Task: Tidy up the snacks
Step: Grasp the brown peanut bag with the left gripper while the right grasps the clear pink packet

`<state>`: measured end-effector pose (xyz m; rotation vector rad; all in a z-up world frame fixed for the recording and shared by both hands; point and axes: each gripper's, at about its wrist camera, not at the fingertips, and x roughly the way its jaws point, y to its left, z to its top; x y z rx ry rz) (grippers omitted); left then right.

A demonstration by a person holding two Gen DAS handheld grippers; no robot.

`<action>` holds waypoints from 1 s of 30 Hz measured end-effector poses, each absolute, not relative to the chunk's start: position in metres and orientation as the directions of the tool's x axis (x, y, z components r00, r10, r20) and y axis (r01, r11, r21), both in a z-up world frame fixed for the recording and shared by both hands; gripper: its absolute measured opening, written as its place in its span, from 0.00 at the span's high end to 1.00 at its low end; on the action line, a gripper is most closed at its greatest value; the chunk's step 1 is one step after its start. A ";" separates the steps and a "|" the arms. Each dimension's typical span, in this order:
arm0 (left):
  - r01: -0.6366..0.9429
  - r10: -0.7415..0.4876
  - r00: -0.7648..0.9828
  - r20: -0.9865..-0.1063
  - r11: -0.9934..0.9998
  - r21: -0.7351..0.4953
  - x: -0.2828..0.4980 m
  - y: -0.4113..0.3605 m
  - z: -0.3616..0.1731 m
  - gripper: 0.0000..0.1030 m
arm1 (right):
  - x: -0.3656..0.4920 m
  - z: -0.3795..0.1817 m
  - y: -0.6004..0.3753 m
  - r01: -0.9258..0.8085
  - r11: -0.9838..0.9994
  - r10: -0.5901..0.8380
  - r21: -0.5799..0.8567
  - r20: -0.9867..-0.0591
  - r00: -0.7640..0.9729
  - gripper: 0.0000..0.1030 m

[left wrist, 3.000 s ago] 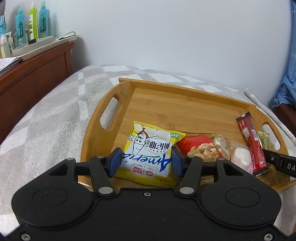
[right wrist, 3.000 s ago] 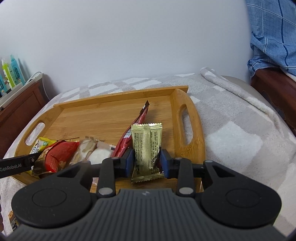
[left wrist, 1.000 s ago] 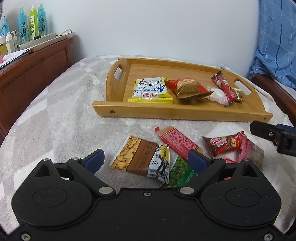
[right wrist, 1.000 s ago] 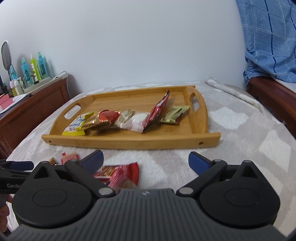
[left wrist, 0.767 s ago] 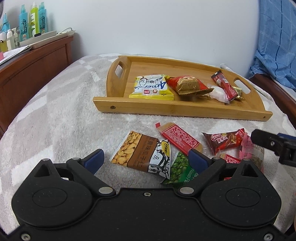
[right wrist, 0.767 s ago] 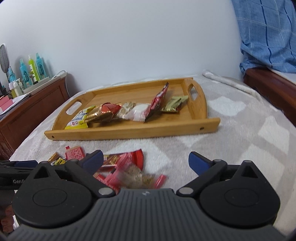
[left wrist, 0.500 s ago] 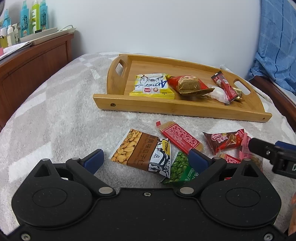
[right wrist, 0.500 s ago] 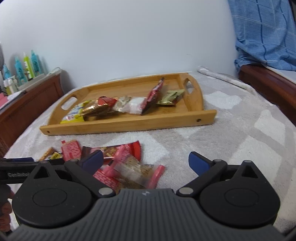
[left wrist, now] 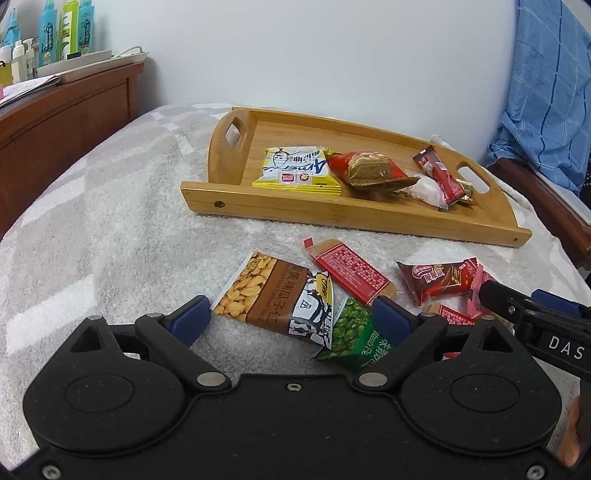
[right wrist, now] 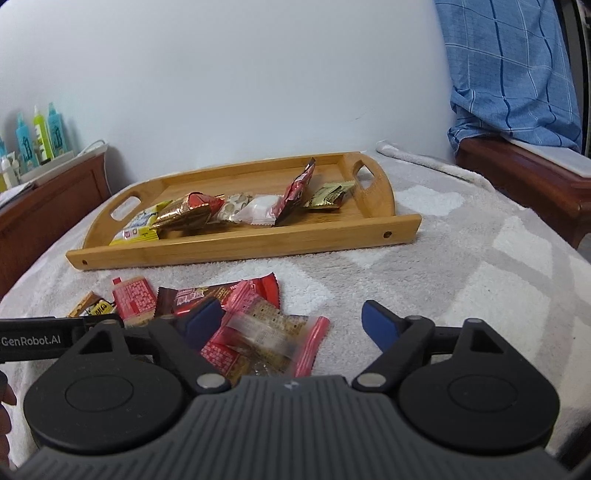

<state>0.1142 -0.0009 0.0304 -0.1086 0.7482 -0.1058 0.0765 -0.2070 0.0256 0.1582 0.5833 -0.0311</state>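
A bamboo tray (left wrist: 369,218) on the blanket holds a yellow packet (left wrist: 295,170), a red-gold packet (left wrist: 369,171), a red stick (left wrist: 439,177) and a gold sachet (right wrist: 328,195). Loose snacks lie in front of it. My left gripper (left wrist: 290,308) is closing, with a brown seed packet (left wrist: 273,295) and a green pea packet (left wrist: 354,332) between its jaws, untouched by the pads. My right gripper (right wrist: 291,310) is also closing, over a pink clear packet (right wrist: 266,332) that its pads do not press. A red bar (left wrist: 351,269) and a dark red wrapper (left wrist: 439,277) lie between the two piles.
A wooden dresser (left wrist: 66,107) with bottles (left wrist: 66,29) stands at the left. A blue checked cloth (right wrist: 517,74) hangs over a wooden frame (right wrist: 524,177) at the right. A grey and white blanket (right wrist: 480,258) covers the surface, and a white wall is behind the tray.
Three seconds ago both grippers were at the tray, around the yellow packet and the gold sachet. They have since drawn back and sunk toward the loose snacks, and both jaws have narrowed slightly.
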 end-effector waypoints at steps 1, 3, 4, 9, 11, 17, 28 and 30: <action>0.056 -0.136 0.728 -0.672 0.989 -0.138 0.114 0.000 0.030 0.12 | 0.076 0.025 -0.207 0.076 0.987 0.016 0.144 -0.552 0.834 0.15; 0.056 -0.142 0.729 -0.670 0.987 -0.148 0.114 0.002 0.031 0.18 | 0.076 0.025 -0.208 0.080 0.985 0.018 0.153 -0.552 0.834 0.16; 0.060 -0.150 0.730 -0.667 0.986 -0.157 0.113 0.003 0.032 0.24 | 0.076 0.026 -0.208 0.081 0.984 0.020 0.158 -0.551 0.835 0.17; 0.057 -0.161 0.722 -0.672 0.983 -0.175 0.112 0.007 0.034 0.39 | 0.073 0.025 -0.206 0.081 0.984 0.020 0.161 -0.547 0.837 0.20; 0.056 -0.160 0.723 -0.672 0.983 -0.173 0.111 0.007 0.034 0.41 | 0.073 0.024 -0.204 0.078 0.984 0.024 0.160 -0.554 0.832 0.20; 0.055 -0.148 0.726 -0.671 0.986 -0.158 0.111 0.004 0.033 0.40 | 0.073 0.022 -0.199 0.064 0.987 0.032 0.150 -0.566 0.824 0.24; 0.047 -0.119 0.720 -0.684 0.991 -0.122 0.119 -0.003 0.031 0.37 | 0.075 0.021 -0.195 0.036 0.991 0.044 0.128 -0.572 0.819 0.38; 0.044 -0.110 0.720 -0.686 0.993 -0.113 0.120 -0.004 0.032 0.38 | 0.075 0.022 -0.195 0.032 0.992 0.046 0.125 -0.571 0.820 0.39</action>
